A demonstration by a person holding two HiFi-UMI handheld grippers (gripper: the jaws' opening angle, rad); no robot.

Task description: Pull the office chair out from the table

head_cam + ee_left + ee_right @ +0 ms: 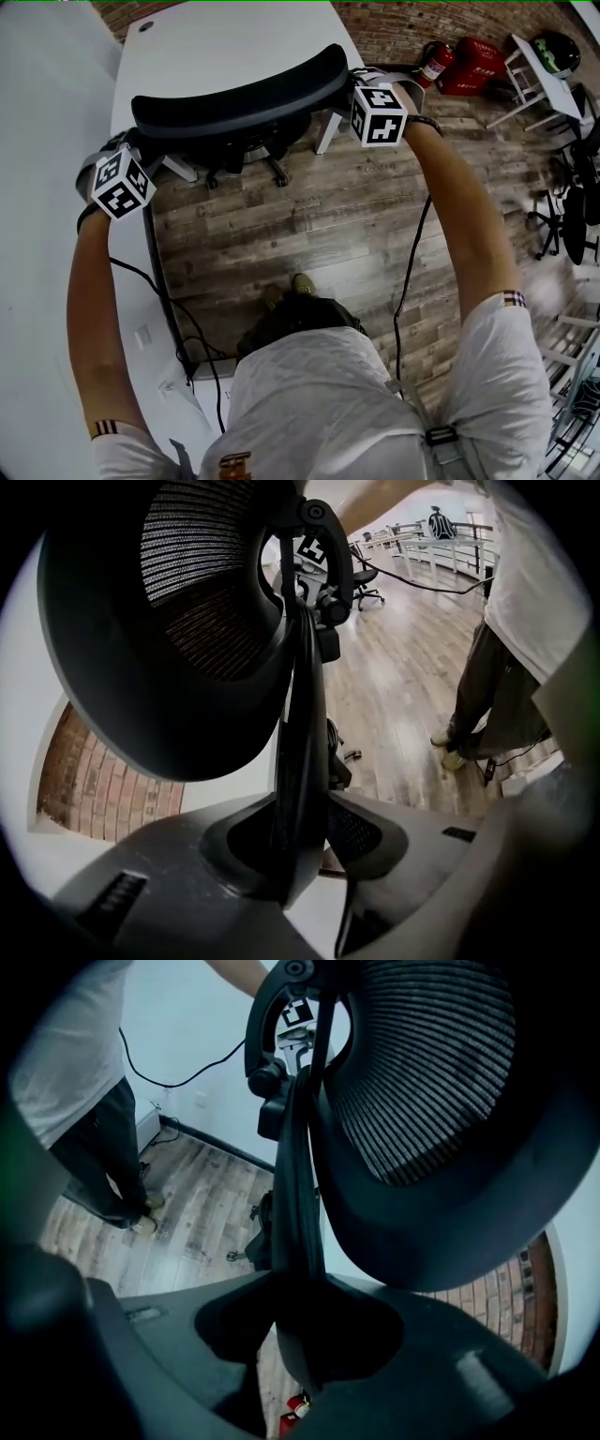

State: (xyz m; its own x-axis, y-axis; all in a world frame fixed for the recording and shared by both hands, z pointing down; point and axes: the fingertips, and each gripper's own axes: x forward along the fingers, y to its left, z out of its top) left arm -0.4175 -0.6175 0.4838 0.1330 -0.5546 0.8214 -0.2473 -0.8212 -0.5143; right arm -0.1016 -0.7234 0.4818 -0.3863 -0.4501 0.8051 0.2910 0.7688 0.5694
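The black mesh-backed office chair [234,98] stands at the white table [234,37], its top rail curving across the head view. My left gripper [131,155] holds the rail's left end, and my right gripper [361,86] holds its right end. In the left gripper view the thin backrest frame [305,742] runs down between the jaws of the left gripper [300,855], which press on it. The right gripper view shows the same: the right gripper [300,1326] is clamped on the frame edge [295,1194] beside the mesh [422,1082].
The chair's wheeled base [248,167] rests on wood flooring under the table edge. A white desk [37,234] runs along the left. A red fire extinguisher [433,64] and red box [478,66] sit at the brick wall, more chairs [572,216] at right. Cables [408,272] hang from my arms.
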